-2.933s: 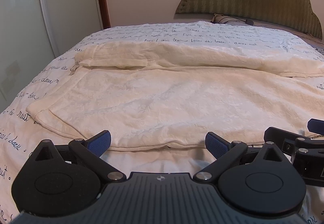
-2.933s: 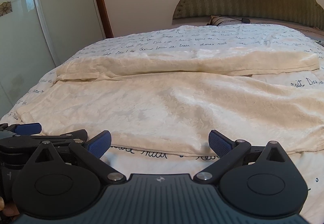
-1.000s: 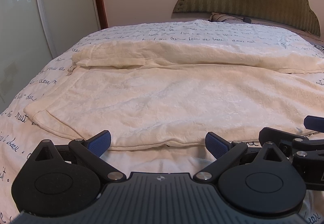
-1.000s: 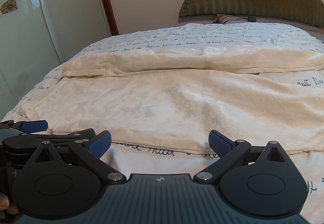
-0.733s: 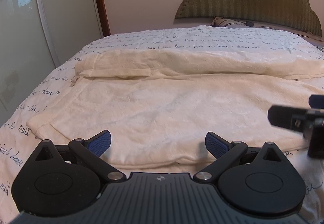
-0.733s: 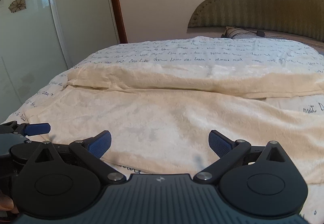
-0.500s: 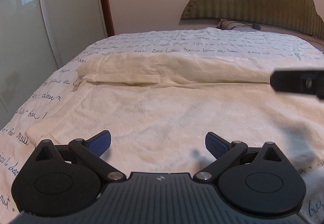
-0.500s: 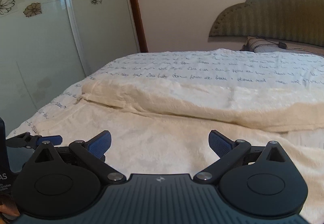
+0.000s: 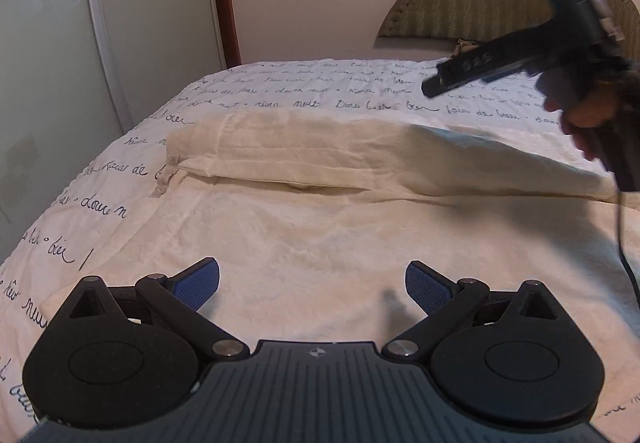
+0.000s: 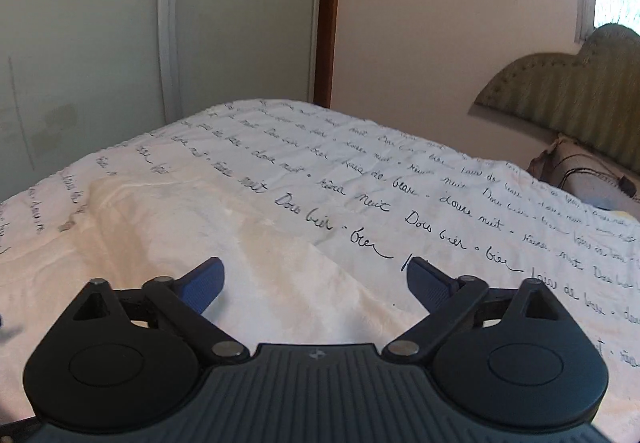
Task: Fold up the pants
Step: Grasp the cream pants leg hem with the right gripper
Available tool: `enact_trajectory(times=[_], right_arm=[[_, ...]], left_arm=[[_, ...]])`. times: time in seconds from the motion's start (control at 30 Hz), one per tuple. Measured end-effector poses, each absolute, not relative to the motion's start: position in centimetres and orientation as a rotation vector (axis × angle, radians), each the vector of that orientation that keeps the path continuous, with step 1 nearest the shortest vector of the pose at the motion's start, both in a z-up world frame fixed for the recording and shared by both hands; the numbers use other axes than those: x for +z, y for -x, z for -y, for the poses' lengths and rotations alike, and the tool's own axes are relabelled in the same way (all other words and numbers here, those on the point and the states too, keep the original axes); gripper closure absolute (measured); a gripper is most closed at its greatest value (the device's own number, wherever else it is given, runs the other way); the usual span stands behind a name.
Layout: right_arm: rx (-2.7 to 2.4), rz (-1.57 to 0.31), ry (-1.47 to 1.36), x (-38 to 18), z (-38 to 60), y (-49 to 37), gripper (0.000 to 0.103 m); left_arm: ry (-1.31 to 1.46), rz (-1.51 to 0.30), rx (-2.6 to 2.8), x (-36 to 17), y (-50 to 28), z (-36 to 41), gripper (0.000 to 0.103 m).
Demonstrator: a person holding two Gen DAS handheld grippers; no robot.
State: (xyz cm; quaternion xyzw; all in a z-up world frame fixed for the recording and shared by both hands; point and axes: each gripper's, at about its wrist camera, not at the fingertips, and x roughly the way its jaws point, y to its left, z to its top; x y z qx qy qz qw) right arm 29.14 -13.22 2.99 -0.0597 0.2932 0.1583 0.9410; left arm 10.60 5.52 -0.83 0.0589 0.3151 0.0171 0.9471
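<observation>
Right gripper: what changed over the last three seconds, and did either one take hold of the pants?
The right gripper rose from beside the left gripper at the near hem and swung forward over the far folded part of the pants. The left one advanced slightly over the cloth. Neither grasped anything; both stay open. The pants lie unchanged on the bedspread.

Cream pants (image 9: 320,235); white bedspread (image 10: 440,183), black script; olive striped headboard (image 9: 460,7); black tongs, blue pads (image 9: 198,283).

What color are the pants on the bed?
Cream, seen best from the left wrist: the pants.
</observation>
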Motion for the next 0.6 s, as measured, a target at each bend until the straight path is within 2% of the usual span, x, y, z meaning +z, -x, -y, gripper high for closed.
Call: enact_trajectory(times=[0.13, 0.23, 0.3, 0.33, 0.37, 0.4, 0.43, 0.53, 0.6], right_arm=[[0.409, -0.751, 0.005, -0.7, 14.3, -35.7, 0.033], [0.515, -0.847, -0.061, -2.8, 14.4, -38.3, 0.033], [0.563, -0.843, -0.018, -3.3, 13.8, -38.7, 0.033], [0.585, -0.843, 0.009, -3.3, 13.5, -38.8, 0.037], [0.593, -0.841, 0.036, -3.1, 13.2, -38.8, 0.045], [0.606, -0.831, 0.051, -2.8, 13.0, -38.5, 0.067], [0.613, -0.811, 0.067, -2.4, 12.8, -38.1, 0.075], [0.59, -0.709, 0.239, -1.5, 10.8, -35.3, 0.084], [0.568, -0.63, 0.352, -0.8, 9.3, -32.8, 0.086]], left_arm=[[-0.121, -0.647, 0.052, -0.9, -11.9, -6.6, 0.002], [-0.097, -0.658, 0.053, -0.8, -13.0, -7.3, 0.002], [-0.083, -0.668, 0.048, -0.7, -14.0, -7.7, 0.002], [-0.079, -0.671, 0.051, -0.6, -14.5, -7.9, 0.002], [-0.079, -0.671, 0.057, -0.5, -14.9, -8.0, 0.002], [-0.079, -0.67, 0.064, -0.3, -15.4, -8.2, 0.002], [-0.075, -0.664, 0.071, 0.0, -15.8, -8.4, 0.002], [-0.038, -0.628, 0.098, 1.2, -16.7, -9.4, 0.002], [0.029, -0.615, 0.107, 2.1, -17.3, -10.5, 0.002]])
